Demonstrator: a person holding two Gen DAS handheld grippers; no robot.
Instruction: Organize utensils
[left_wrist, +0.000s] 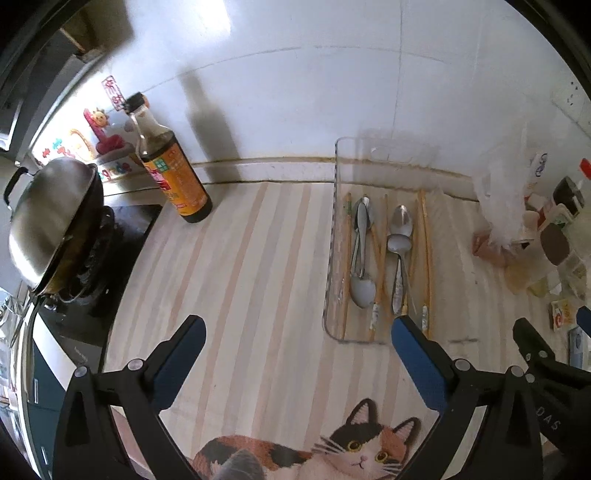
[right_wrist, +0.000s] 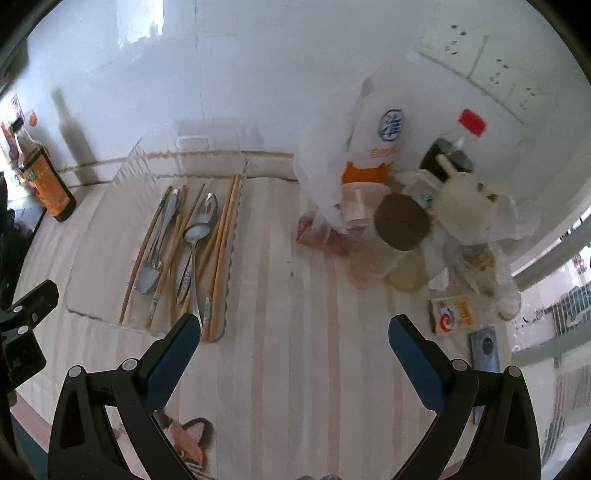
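Note:
A clear plastic tray (left_wrist: 334, 236) lies on the striped mat near the wall; it also shows in the right wrist view (right_wrist: 122, 173). In it lie several metal spoons (left_wrist: 399, 225) (right_wrist: 195, 230) and several wooden chopsticks (left_wrist: 424, 236) (right_wrist: 225, 229), all lengthwise. My left gripper (left_wrist: 299, 332) is open and empty, just in front of the tray's near end. My right gripper (right_wrist: 295, 332) is open and empty, to the right of the tray over bare mat; it also shows in the left wrist view (left_wrist: 554, 332) at the right edge.
A dark soy sauce bottle (left_wrist: 173, 173) (right_wrist: 40, 173) stands left of the tray. A lidded wok (left_wrist: 51, 221) sits on the stove at far left. Jars, bags and packets (right_wrist: 413, 229) crowd the right side by the wall. A cat picture (left_wrist: 354, 443) is on the mat's near edge.

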